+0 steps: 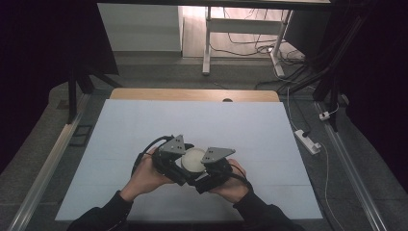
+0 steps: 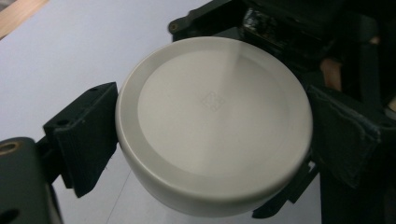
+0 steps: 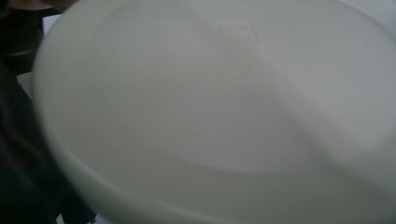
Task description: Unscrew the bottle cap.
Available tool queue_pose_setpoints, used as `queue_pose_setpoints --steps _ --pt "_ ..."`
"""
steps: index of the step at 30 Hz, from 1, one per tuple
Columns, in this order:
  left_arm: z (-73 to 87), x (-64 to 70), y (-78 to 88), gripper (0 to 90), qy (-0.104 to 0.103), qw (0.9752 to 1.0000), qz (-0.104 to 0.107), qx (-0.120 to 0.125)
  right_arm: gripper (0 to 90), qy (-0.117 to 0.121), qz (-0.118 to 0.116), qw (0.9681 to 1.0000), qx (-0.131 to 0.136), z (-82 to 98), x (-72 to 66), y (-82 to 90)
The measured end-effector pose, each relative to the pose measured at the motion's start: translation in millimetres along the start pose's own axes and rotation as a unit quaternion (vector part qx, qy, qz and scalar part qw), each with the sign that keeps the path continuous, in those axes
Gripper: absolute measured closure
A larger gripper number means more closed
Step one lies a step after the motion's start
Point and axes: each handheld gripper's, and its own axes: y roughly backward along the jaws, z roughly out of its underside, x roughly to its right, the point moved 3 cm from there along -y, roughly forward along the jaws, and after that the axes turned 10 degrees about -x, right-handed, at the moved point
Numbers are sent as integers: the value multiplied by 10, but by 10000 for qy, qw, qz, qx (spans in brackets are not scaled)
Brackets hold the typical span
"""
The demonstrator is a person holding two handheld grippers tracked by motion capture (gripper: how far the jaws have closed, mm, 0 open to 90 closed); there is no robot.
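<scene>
While the bowl (image 1: 193, 160) is held between both tongs, left tongs (image 2: 205, 140) are clamped on it; right tongs' (image 1: 211, 169) grip cannot be told.

One white bowl (image 1: 194, 159), two tongs, left (image 1: 179, 155) and right (image 1: 208, 166), two hands, left (image 1: 146, 177) and right (image 1: 232, 185), one bench (image 1: 144, 125), and one power strip (image 1: 308, 141) on the floor.

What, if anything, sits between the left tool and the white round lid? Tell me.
Nothing visible does. In the left gripper view the white round lid sits directly between the left tool's black jaws, one at each side of its rim. The right tool crowds the lid's far side, not between them.
</scene>
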Motion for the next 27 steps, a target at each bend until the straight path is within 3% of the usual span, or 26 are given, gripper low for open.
queue_pose_setpoints --steps 6,10,16,17,20,21,22,26,27 --pt "-31 44 -33 84 178 9995 -249 -92 64 -106 80 9999 -49 11 24 -8" --pt "-36 28 -44 29 98 9995 -237 -162 64 -85 73 9999 -61 13 22 -9" --pt "13 -61 76 0 -362 9990 238 -63 64 25 -50 10000 -28 5 -12 -5" --pt "40 -83 101 1 -554 9973 486 -21 64 73 -147 9999 5 0 -31 0" --pt "58 -97 114 7 -724 9951 673 -14 64 129 -243 9996 41 -9 -54 3" --pt "69 -95 123 12 -868 9927 841 7 64 206 -319 9993 44 -18 -88 8" --pt "69 -95 123 17 -868 9927 841 7 64 206 -319 9993 44 -18 -88 8" --pt "80 -64 134 62 -1142 9882 1022 12 64 355 -485 9981 103 -39 -159 19" --pt "80 -64 134 75 -1142 9882 1022 12 64 355 -485 9981 103 -39 -159 19"
